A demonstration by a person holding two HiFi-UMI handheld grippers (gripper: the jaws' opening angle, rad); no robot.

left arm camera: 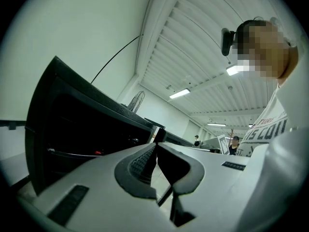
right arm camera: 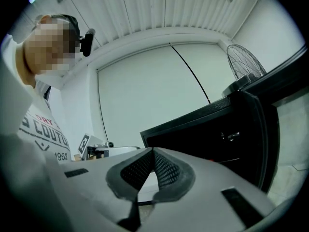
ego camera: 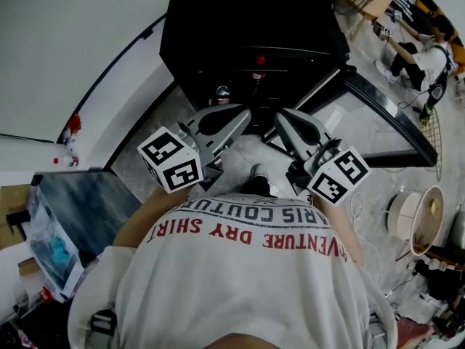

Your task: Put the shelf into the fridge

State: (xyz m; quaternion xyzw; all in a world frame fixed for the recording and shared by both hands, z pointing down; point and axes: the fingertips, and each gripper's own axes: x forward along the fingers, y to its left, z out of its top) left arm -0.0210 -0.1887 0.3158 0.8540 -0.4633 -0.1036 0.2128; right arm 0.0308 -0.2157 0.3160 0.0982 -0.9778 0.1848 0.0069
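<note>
The black fridge (ego camera: 218,20) stands open in front of me, its glass door (ego camera: 378,126) swung out to the right. Inside the dark interior I see a thin shelf edge (ego camera: 280,49), a small red item (ego camera: 259,60) and a can (ego camera: 222,91). My left gripper (ego camera: 238,117) and right gripper (ego camera: 285,117) are side by side before the opening, pointing at it. Both are shut with nothing between the pads. The left gripper (left arm camera: 155,145) faces the fridge (left arm camera: 77,115) on its left. The right gripper (right arm camera: 153,151) has the fridge (right arm camera: 217,124) on its right. No loose shelf shows outside the fridge.
A clear bin (ego camera: 51,249) with blue contents sits at the left beside a dark panel (ego camera: 91,206). A round fan (ego camera: 420,220) lies on the floor at the right among cables. People (ego camera: 425,57) sit at the upper right. A standing fan (right arm camera: 244,64) rises behind the fridge.
</note>
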